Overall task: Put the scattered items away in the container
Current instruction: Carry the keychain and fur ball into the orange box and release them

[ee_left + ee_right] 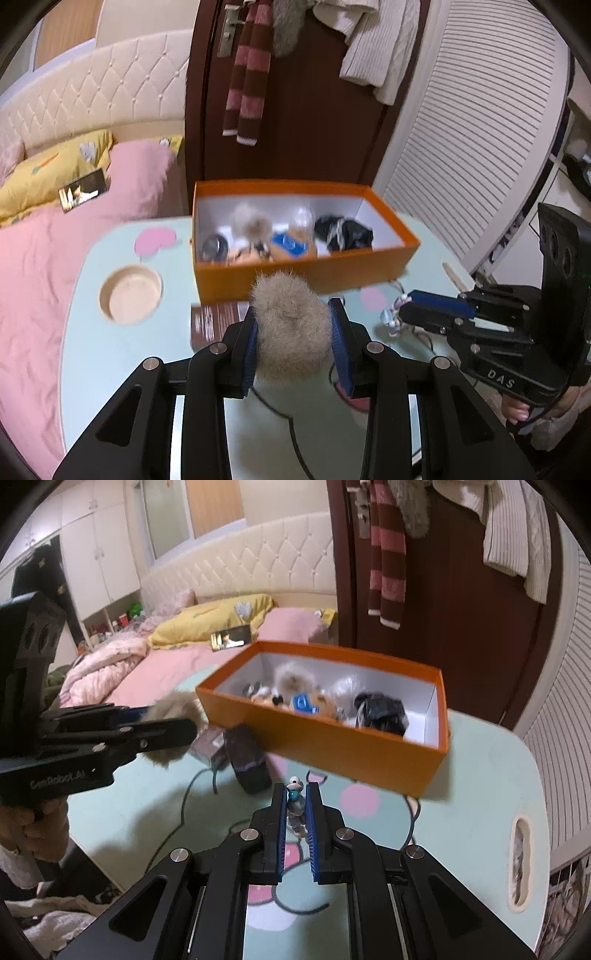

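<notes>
My left gripper (pixel 293 332) was clamped on a beige fur pompom (pixel 291 325), round and fluffy, its pile spilling past both blue pads; it hung above the pale green table (pixel 92 350), just short of the orange box's (pixel 306 275) near wall. On the table to the left of it I noted a shallow round beige dish (pixel 131 295) and a brown printed card (pixel 214 321) lying flat against the box's front. The box was open-topped with a white interior, already holding another fur pompom, a blue-labelled item and a black bundle, with bare floor showing at its right end. My right gripper (pixel 297 808) had its pads pressed nearly together on a small beaded charm (pixel 295 801), white and teal at the top, held upright clear of the tabletop, just before the box's near corner. A dark rounded object (pixel 249 764) and a loose cord lay between the two grippers. The table's right edge stood well apart.
</notes>
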A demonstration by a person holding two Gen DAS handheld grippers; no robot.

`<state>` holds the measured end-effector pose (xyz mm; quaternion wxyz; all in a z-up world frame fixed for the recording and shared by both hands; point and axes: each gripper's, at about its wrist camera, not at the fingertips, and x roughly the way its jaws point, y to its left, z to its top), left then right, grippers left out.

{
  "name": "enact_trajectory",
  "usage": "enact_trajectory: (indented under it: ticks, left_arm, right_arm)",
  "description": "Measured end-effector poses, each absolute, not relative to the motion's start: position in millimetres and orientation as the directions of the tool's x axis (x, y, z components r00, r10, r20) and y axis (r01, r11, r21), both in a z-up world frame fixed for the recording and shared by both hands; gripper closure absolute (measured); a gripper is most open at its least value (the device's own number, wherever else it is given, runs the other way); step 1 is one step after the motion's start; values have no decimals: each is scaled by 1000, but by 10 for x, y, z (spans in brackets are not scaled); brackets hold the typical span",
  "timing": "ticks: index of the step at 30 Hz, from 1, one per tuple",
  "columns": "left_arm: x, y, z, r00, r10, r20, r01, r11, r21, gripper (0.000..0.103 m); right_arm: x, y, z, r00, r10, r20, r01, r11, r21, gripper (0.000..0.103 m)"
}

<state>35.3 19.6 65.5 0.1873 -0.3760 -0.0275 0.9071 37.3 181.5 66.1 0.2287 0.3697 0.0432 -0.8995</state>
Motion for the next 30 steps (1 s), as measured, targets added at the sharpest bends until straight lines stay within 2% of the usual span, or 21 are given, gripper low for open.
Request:
enact_trajectory:
  ticks: [14,22,25,26,27,29,30]
  left_arm:
    - [-440,268,838,-666,371,-648,-348,-922,-170,67]
    - [-813,398,605,-632,339,-697,-336,-930,-148,67]
    - [-840,379,554,-638,338,-692,-322,-933,-160,63]
    - [-821,354,566,-645,356,-676,-326,-929,-177,62]
    - [-797,325,586,-652,371,-661,-330,-924,-194,52]
    - [-754,268,630,-670,376,-640,-323,-924,-205,38]
    - [-724,228,660,-686,371,-626,-314,-927,-205,38]
  right_arm:
    - [-269,1934,1058,-702,-369,-609,401,-911,90,93]
    - [-692,1941,831,-670,-363,-647,374,-918,129,93]
    - [-752,1935,764,-663,-360,-657,365,-921,137,90]
    - [-763,1943,755,-661,-358,-660,359,-922,142,81]
    - [-765,1955,753,-661,-360,-658,355,-923,148,73]
    - [-764,1987,754,-667,-362,-651,347,-925,158,72]
    - [-762,2002,753,-669,-359,-651,342,-926,158,72]
